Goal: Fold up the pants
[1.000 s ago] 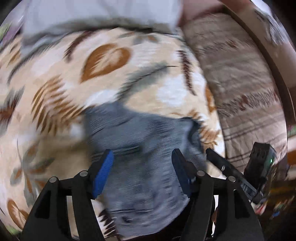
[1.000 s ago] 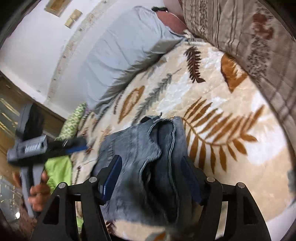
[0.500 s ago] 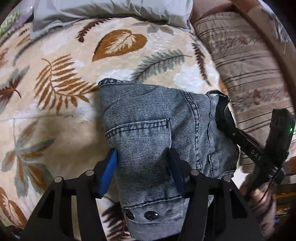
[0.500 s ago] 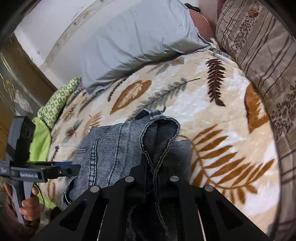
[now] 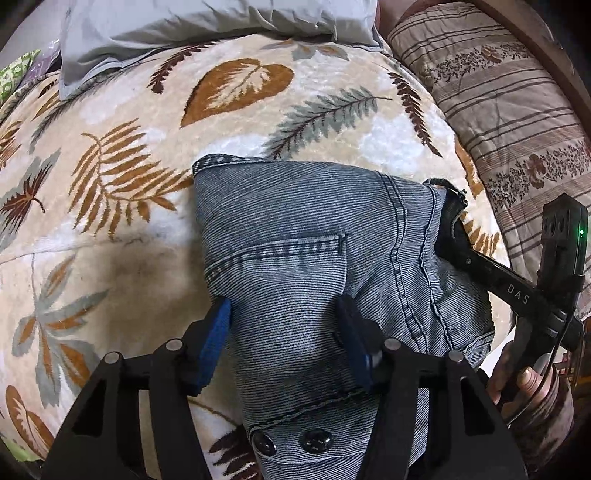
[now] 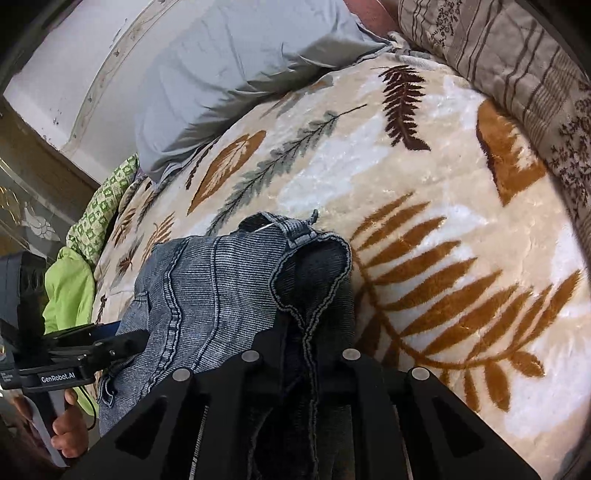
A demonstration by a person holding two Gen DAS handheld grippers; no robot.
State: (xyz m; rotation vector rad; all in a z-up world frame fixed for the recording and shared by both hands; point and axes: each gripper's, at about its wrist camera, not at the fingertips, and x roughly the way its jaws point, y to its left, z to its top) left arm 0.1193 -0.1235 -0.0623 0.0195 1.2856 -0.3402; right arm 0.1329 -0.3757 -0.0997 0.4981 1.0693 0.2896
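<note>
We see the leaf-patterned blanket [image 5: 122, 236] filling most of both frames, and on it, at centre and lower centre, the pants [image 5: 314, 266]: grey-blue ribbed denim folded into a compact bundle, with a stitched pocket on top and two dark buttons at the bottom edge. Our left gripper [image 5: 284, 343] sits at lower centre with its blue pads spread wide over the denim, while our right gripper [image 6: 301, 328] is pinched tight on the bundle's doubled edge.

pants [image 5: 317, 236]: 1; tongs [image 5: 284, 343]: 2; pillow [image 5: 207, 26]: 1; blanket [image 5: 110, 184]: 1
</note>
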